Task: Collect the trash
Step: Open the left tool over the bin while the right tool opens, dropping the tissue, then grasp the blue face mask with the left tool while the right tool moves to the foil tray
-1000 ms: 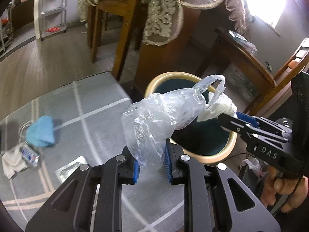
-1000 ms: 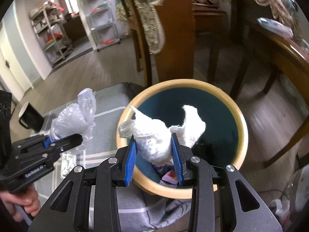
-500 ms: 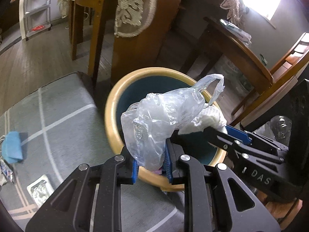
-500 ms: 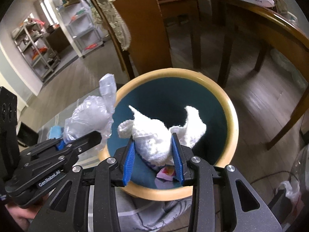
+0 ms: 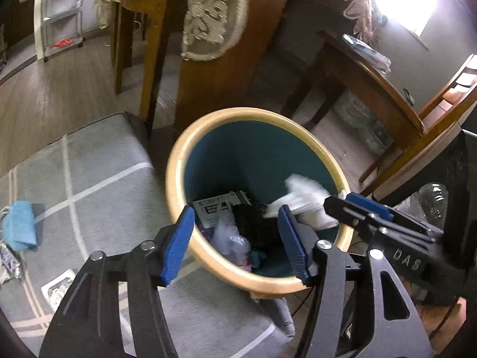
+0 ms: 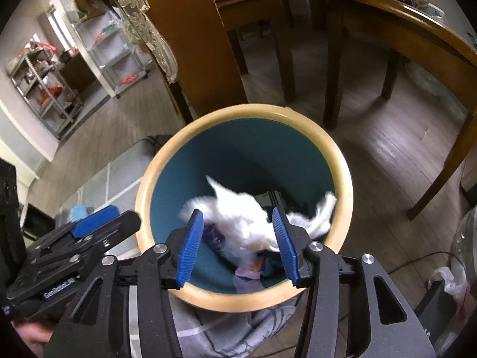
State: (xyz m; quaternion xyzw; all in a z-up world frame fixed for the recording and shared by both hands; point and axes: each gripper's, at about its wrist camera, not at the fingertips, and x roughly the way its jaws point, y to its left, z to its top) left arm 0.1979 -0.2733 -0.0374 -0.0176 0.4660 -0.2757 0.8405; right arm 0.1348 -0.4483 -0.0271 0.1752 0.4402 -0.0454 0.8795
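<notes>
My left gripper (image 5: 235, 238) is right in front of me, over the near edge of the trash bin (image 5: 179, 161). Its blue jaws are opening and nothing is between them. My right gripper (image 6: 237, 244) is over the same bin, and its jaws are opening too. A blurry white tissue (image 6: 238, 217) sits in the gap between them, but the pads do not press on it. It looks loose above the trash.

Down in the bin I see a clear plastic bag (image 5: 229, 238) lying on the pile, next to a small printed box (image 5: 214, 208) and something black.

The bin has a tan rim and a dark teal inside. It stands at the edge of a grey rug (image 5: 98, 185). On the rug, off to the left, lies a blue cloth (image 5: 21, 226).

Farther back are brown table legs, a lace tablecloth (image 5: 211, 15), and a white shelf (image 5: 59, 12) by the wall.
</notes>
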